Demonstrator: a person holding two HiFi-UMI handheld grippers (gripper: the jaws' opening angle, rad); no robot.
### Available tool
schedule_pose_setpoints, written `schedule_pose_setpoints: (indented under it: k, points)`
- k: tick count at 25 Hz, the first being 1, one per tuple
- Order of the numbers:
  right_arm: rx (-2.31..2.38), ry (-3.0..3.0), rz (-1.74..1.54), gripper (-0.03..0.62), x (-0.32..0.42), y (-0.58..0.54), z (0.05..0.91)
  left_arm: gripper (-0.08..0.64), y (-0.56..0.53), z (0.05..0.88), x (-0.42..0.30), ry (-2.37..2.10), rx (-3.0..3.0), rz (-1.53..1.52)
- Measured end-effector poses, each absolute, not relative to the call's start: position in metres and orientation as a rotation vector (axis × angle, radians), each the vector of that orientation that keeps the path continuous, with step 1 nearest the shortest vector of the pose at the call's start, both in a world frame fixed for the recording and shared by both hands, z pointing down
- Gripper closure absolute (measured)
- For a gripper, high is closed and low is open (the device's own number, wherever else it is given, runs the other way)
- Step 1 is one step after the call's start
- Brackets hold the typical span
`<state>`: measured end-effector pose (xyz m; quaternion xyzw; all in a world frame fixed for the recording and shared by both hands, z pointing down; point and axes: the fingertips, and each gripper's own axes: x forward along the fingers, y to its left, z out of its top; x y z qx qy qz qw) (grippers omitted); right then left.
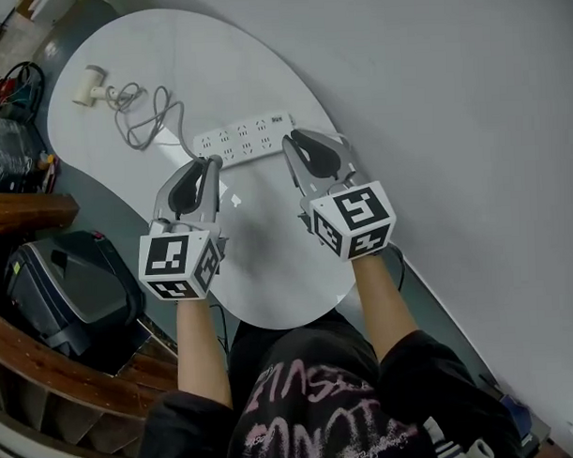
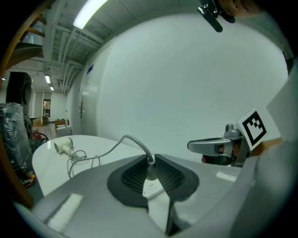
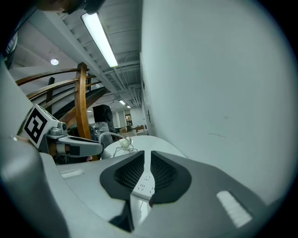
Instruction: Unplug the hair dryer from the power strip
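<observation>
A white power strip (image 1: pixel 241 139) lies on the white oval table (image 1: pixel 270 290). A grey cord (image 1: pixel 147 120) runs in loops from the strip's left end to the small white hair dryer (image 1: pixel 92 89) at the table's far left. My left gripper (image 1: pixel 212 163) hovers just short of the strip's left end, jaws shut, nothing held. In the left gripper view the strip's end (image 2: pixel 152 188) and the cord (image 2: pixel 135 142) rising from it show past the fingertips (image 2: pixel 150 158). My right gripper (image 1: pixel 288 139) is at the strip's right end, jaws shut and empty, with the strip (image 3: pixel 144 183) seen through the slit.
A grey wall (image 1: pixel 451 95) runs close along the table's right side. A black case (image 1: pixel 68 283) and a curved wooden rail (image 1: pixel 23 212) stand off the table's left edge. The person's lap is at the table's near edge.
</observation>
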<state>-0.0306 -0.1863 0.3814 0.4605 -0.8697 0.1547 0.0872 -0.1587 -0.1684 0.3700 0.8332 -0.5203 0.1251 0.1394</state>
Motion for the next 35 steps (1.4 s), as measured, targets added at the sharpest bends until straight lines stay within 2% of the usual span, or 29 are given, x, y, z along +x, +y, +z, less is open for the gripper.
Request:
schedule_pose_setpoints:
  k: [10,17,21,35]
  points:
    - [1.376,-2.685,0.357,0.528,-0.026,-0.150,0.325,0.508,-0.132,0.313,-0.170,-1.661,2.387,0.218]
    - [1.400,-2.708,0.294,0.554,-0.027,-0.132,0.295,0.508,-0.111,0.281,-0.177,-1.741,2.392,0.160]
    - [1.406,-2.725,0.262,0.581,-0.027,-0.127,0.282,0.508,-0.102,0.270,-0.182,-1.781,2.386,0.133]
    - [1.384,-2.721,0.202,0.584,-0.023,-0.124,0.265,0.506,-0.095,0.257,-0.181,-1.829,2.377,0.115]
